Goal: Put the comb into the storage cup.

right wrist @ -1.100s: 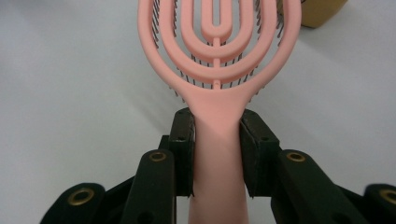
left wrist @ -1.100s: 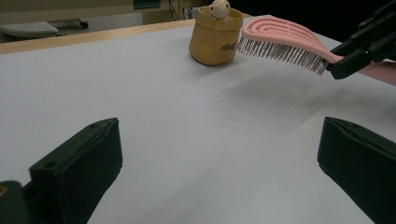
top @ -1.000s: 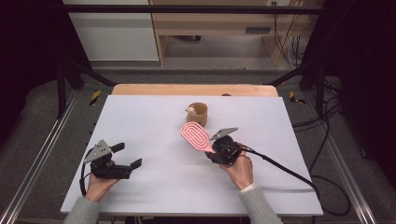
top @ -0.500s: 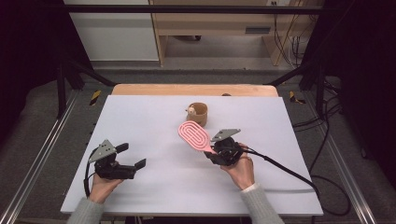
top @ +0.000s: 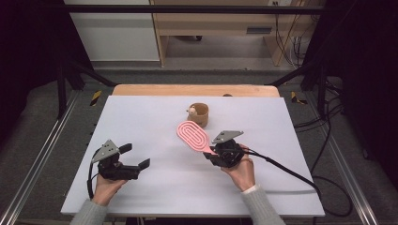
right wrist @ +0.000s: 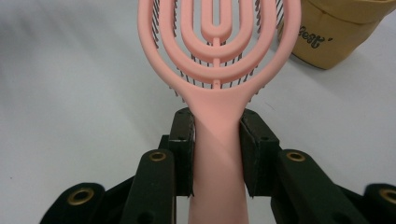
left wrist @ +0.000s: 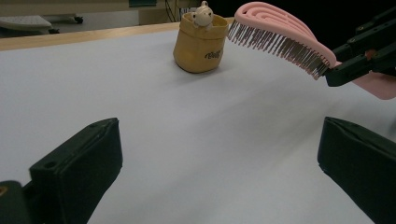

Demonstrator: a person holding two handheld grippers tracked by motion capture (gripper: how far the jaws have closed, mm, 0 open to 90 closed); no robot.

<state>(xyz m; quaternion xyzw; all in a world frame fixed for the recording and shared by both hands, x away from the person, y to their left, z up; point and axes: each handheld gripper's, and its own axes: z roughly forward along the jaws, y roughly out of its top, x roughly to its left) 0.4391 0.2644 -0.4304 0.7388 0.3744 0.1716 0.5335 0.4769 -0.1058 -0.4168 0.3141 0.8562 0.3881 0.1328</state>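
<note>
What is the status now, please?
Right gripper shut on pink plastic hairbrush, lifted. Left gripper open, empty. Tan fabric pouch just beyond brush.

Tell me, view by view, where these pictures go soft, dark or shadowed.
High view: the table is evenly lit, the surroundings fall nearly black. Left gripper view: the near jaws are blurred, while the brush bristles and the small pouch are sharper; a soft shadow lies beside the pouch. Right gripper view: the brush handle is crisp, the pouch behind slightly soft.
</note>
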